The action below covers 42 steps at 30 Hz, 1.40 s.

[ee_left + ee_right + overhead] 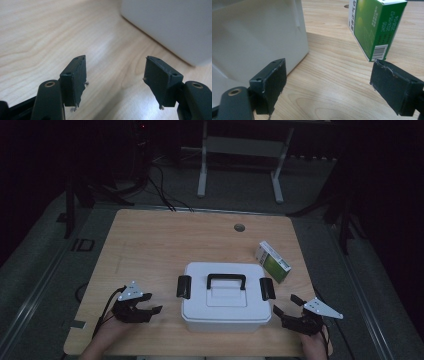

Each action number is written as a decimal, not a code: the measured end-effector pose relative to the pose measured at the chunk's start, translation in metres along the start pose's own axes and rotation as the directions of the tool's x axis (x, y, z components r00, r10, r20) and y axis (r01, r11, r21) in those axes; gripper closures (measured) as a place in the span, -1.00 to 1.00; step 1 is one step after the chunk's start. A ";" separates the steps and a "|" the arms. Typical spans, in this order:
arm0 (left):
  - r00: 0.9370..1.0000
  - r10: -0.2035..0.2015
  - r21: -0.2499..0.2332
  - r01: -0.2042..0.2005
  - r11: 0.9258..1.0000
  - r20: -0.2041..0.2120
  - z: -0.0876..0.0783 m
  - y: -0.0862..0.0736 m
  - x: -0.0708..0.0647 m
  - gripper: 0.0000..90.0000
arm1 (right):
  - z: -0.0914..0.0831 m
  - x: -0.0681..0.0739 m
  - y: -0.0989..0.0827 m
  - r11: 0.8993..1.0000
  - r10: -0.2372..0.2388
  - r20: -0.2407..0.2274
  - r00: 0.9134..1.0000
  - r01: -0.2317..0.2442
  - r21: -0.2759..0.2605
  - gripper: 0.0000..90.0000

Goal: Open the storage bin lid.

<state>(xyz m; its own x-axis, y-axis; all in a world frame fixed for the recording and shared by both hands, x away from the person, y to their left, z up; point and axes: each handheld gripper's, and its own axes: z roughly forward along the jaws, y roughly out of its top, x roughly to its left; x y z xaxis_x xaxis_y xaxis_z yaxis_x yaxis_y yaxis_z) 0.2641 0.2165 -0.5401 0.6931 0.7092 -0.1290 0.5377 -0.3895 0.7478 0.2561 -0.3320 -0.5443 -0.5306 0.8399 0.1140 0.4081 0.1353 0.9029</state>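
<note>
A white lidded box (224, 300) with a black handle (226, 280) and a black latch on each side stands at the front middle of the wooden table (150, 240). Behind its right corner stands a green and white carton (273, 261). My left gripper (155, 303) rests left of the box, open, jaws pointing at its side. In the left gripper view the gripper (115, 60) holds nothing, with the box wall (170, 25) ahead to the right. My right gripper (284, 304) is open to the right of the box. The right gripper view has the gripper (329, 62) between box (254, 32) and carton (372, 27).
A round cable hole (239, 227) sits near the table's far edge. Beyond the table, a white desk frame (240, 150) and cables (165, 195) stand on the dark floor. Bare wood lies left of the box and behind it.
</note>
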 end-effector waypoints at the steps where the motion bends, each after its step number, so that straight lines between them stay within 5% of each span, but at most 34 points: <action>1: 1.000 0.009 0.033 -0.009 0.999 0.009 0.000 0.001 0.000 -0.23 | 0.000 -0.001 -0.001 1.000 0.004 0.001 1.000 -0.004 0.004 -0.70; 10: 0.999 0.035 0.132 -0.037 0.991 0.012 -0.006 0.006 0.005 -0.23 | -0.001 -0.004 0.001 1.000 0.016 0.009 1.000 -0.016 0.016 -0.70; 14: 0.997 0.068 0.221 -0.074 0.972 0.031 -0.012 0.009 0.009 -0.23 | -0.002 -0.005 0.000 1.000 0.018 0.008 1.000 -0.018 0.023 -0.70; 22: 0.994 0.101 0.292 -0.110 0.950 0.046 -0.023 0.017 0.011 -0.23 | -0.002 -0.004 0.000 0.999 0.018 0.000 1.000 -0.018 0.032 -0.70; 25: 0.992 0.115 0.335 -0.126 0.934 0.052 -0.026 0.020 0.012 -0.23 | -0.001 -0.004 0.000 0.999 0.015 -0.001 1.000 -0.015 0.032 -0.70; 29: 0.992 0.113 0.346 -0.123 0.930 0.051 -0.029 0.022 0.013 -0.23 | -0.001 -0.004 0.000 0.999 0.015 0.001 1.000 -0.015 0.032 -0.70; 31: 0.991 0.121 0.388 -0.135 0.911 0.061 -0.033 0.026 0.016 -0.23 | -0.001 -0.004 0.000 0.999 0.011 0.000 1.000 -0.011 0.032 -0.70; 42: 0.984 0.161 0.507 -0.180 0.843 0.080 -0.036 0.038 0.015 -0.23 | -0.001 -0.003 0.000 0.999 0.010 0.000 1.000 -0.010 0.033 -0.71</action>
<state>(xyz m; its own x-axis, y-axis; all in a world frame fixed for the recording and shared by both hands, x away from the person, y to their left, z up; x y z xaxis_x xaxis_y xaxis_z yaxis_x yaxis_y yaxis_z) 0.2780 0.2337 -0.4897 0.8069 0.5878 -0.0581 0.5722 -0.7535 0.3238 0.2572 -0.3349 -0.5445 -0.5266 0.8412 0.1228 0.4377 0.1444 0.8875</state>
